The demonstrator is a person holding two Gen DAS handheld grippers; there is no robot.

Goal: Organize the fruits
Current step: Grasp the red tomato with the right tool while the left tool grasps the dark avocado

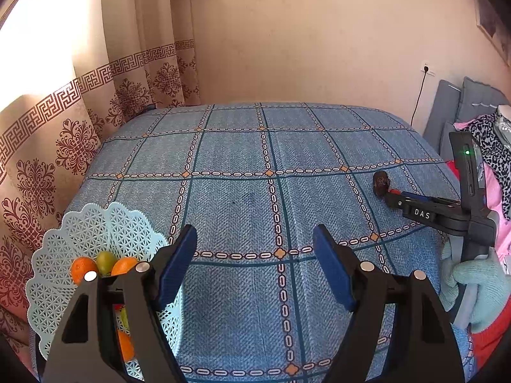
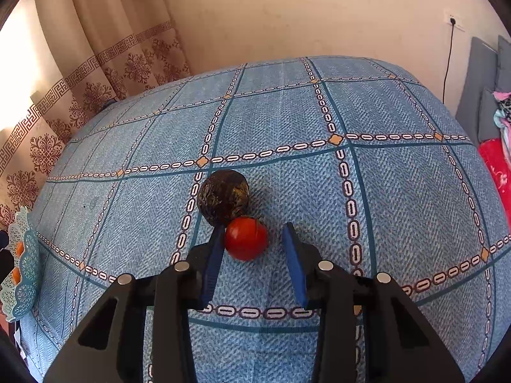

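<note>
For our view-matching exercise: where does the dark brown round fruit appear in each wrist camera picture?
Left wrist: dark brown fruit at far right, mid-height, just beyond the right gripper.
Right wrist: centre, touching the red fruit between the open fingers.
Shared landmark: the pale blue lattice basket.

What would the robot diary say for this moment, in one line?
stage: reaching for fruit | right gripper: open around red fruit | dark fruit: touching red one | left gripper: open, empty | basket: holds fruits
</note>
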